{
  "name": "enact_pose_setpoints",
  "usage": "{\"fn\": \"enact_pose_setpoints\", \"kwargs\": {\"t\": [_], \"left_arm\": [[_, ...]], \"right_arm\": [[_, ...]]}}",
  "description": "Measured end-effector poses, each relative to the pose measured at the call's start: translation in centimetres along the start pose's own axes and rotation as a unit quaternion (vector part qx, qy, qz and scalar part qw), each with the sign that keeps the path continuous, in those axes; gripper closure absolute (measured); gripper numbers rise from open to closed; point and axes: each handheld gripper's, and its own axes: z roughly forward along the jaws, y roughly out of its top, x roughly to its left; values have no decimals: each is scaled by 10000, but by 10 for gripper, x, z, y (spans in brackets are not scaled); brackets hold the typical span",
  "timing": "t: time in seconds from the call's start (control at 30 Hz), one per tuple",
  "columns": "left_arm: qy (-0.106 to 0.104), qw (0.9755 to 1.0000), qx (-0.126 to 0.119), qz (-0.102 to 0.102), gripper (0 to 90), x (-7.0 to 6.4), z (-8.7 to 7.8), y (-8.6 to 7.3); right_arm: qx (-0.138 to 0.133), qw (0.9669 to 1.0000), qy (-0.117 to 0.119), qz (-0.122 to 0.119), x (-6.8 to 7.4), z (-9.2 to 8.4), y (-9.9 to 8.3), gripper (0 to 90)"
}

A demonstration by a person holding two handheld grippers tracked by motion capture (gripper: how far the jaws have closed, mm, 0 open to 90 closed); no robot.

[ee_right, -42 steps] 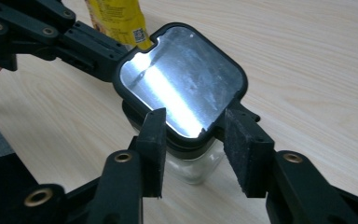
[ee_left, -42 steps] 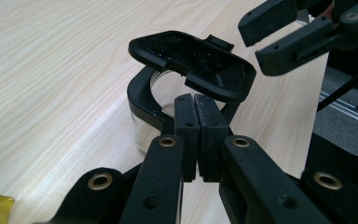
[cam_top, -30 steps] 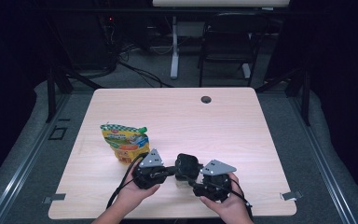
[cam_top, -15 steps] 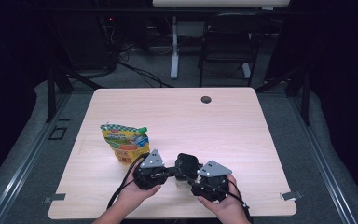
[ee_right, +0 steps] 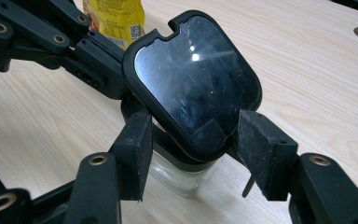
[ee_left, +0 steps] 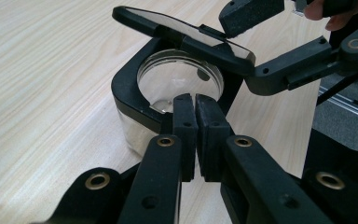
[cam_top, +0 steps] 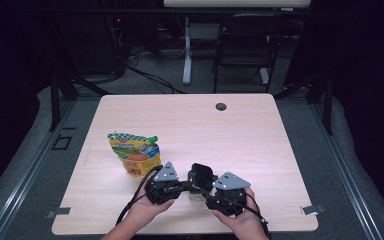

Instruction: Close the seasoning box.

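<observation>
A small clear glass jar [cam_top: 196, 194] with a black collar [ee_left: 130, 98] and a hinged black lid [ee_right: 196, 70] stands near the table's front edge. The lid [ee_left: 182, 32] is tilted up, so the jar's round mouth shows. My left gripper [ee_left: 196, 100] is shut, its two pads nearly together at the near side of the collar; I cannot tell if anything thin is pinched. It reaches the jar from the left [cam_top: 186, 187]. My right gripper [ee_right: 193, 140] is shut on the raised lid, one pad against each side edge.
A yellow food pouch [cam_top: 135, 152] with a green cap stands just left of the hands, also behind the left gripper's arms [ee_right: 114, 18]. A dark cable hole [cam_top: 221, 106] sits near the table's far edge. A chair [cam_top: 245, 45] stands beyond the wooden table [cam_top: 280, 145].
</observation>
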Motion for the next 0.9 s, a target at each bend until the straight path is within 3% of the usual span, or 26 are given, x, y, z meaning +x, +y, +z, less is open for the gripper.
{"fn": "enact_pose_setpoints", "kwargs": {"t": [0.37,0.7,0.9], "left_arm": [[27,10000,2,63,885,-1,0,0],[52,10000,-17,54,888,-1,1,0],[50,10000,16,56,889,-1,0,0]], "right_arm": [[-117,9999,-24,107,-3,-5,1,478],[-144,9988,99,458,-11,-17,2,591],[-111,9989,75,450,-12,-19,1,624]]}}
